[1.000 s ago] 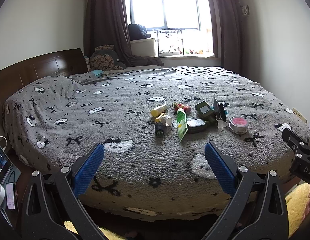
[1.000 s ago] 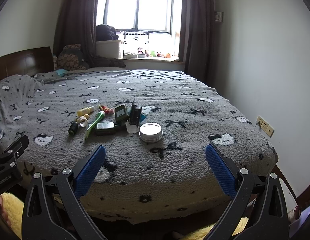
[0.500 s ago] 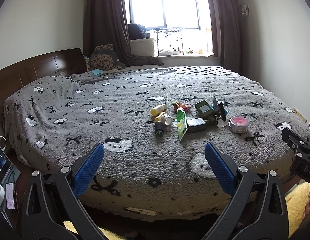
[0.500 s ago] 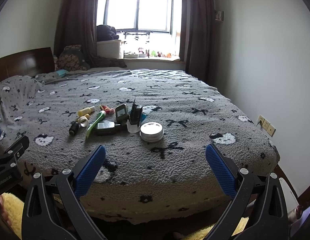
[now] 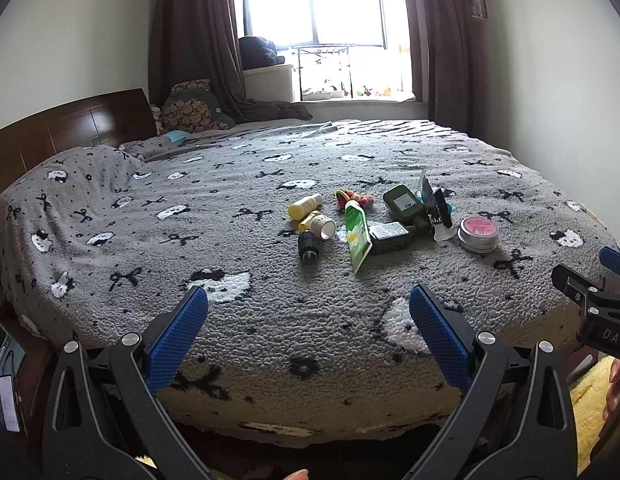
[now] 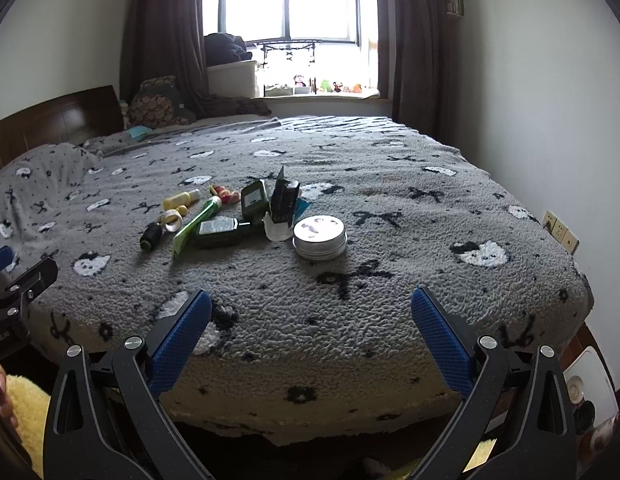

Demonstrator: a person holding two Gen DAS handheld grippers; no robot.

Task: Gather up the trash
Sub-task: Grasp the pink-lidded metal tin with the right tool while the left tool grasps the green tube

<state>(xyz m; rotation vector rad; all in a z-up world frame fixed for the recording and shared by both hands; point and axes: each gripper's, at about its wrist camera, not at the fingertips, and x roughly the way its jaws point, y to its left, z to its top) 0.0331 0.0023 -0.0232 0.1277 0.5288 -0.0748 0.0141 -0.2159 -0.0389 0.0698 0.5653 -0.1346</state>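
The left gripper (image 5: 307, 326) and right gripper (image 6: 312, 326) are both spread wide apart, holding nothing. The trash pile (image 5: 374, 224) sits on the gray bed (image 5: 169, 264) at 12 o'clock, round tin (image 6: 319, 237) nearest.

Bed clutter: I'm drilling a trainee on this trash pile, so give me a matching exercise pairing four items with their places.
Items:
1. round silver tin
2. green flat tube
3. small dark bottle
4. pale yellow bottle

Places, seen from the right wrist camera:
A. leftmost in the pile, lying down
B. rightmost in the pile
C. behind the white roll, farther up the bed
D. slanting between the white roll and a dark green bottle

Pairs: 1-B, 2-D, 3-A, 4-C
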